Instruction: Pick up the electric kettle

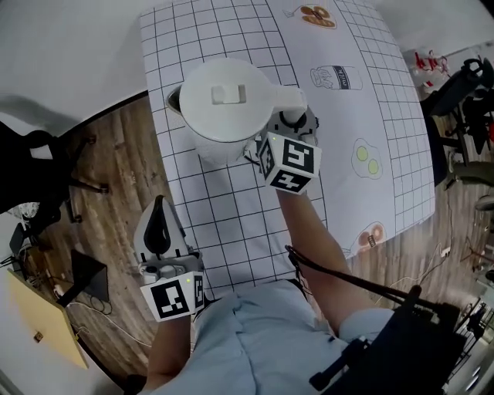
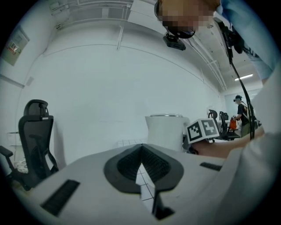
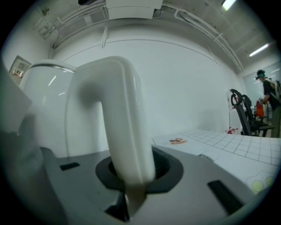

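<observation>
Plainly, the right gripper [image 1: 287, 123] is clenched on the handle [image 3: 118, 123] of the white electric kettle [image 1: 228, 104], which sits toward the far left of the grid-printed tablecloth [image 1: 231, 208]; the pads bite low on the handle, with the body off to the left. The left gripper [image 1: 160, 207] hangs at the near left table edge, jaws pressed together on nothing.

Risk, as I judge it: the hold is well to one side of the kettle's weight, so the body could swing or tip about the pads on the smooth plastic; any water inside would add to that and might slop at the spout. A dark part [image 1: 174, 99] peeks out at the kettle's left, perhaps its base; whether the kettle is clear of it I cannot tell, and a snag there would jerk the grip.

No brand shows on the kettle; the cloth's milk carton drawing [image 1: 336, 77] bears lettering too small to read; the doughnuts [image 1: 318, 15] and eggs [image 1: 367, 158] carry none.
</observation>
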### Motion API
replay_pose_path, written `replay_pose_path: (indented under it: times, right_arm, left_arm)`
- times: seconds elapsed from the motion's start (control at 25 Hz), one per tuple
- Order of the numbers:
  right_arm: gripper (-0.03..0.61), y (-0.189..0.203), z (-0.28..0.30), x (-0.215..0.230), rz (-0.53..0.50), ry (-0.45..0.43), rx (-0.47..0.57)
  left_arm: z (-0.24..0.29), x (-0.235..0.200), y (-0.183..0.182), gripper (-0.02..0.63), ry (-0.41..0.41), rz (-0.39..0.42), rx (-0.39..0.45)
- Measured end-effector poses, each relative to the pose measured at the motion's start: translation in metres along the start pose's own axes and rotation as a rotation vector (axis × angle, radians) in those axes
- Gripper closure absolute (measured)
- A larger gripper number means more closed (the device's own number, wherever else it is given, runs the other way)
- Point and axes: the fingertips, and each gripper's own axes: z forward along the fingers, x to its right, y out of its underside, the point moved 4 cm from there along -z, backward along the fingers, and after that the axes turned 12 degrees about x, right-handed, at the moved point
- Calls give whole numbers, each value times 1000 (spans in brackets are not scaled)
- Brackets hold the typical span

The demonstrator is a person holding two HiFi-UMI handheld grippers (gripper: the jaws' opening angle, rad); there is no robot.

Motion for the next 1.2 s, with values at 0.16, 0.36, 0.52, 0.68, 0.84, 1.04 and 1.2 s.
replay_pose_path:
  times: [0.16, 0.36, 0.52, 0.68, 0.84, 1.04, 1.2]
  right_arm:
    - [531, -32, 3, -6, 38, -18, 52]
    - [529, -83, -1, -14, 52, -39, 106]
    - [529, -118, -7, -11, 51, -32, 148]
    - [528, -142, -22, -7, 41, -23, 166]
    - [526, -160, -38, 7, 29, 5, 183]
    - [526, -173, -60, 29, 31, 42, 201]
    - [525, -176, -84, 58, 19, 99, 206]
  left_arm:
    - [-14, 0, -7, 615, -27, 0, 25]
    - [-30, 3, -23, 615, -33, -5, 54]
    - [-38, 4, -34, 615, -37, -3, 91]
    - [-47, 6, -48, 615, -24, -10, 131]
    - [-51, 13, -55, 615, 8, -25, 159]
    - [-53, 24, -62, 615, 54, -22, 182]
    - [-48, 40, -66, 615, 118, -24, 192]
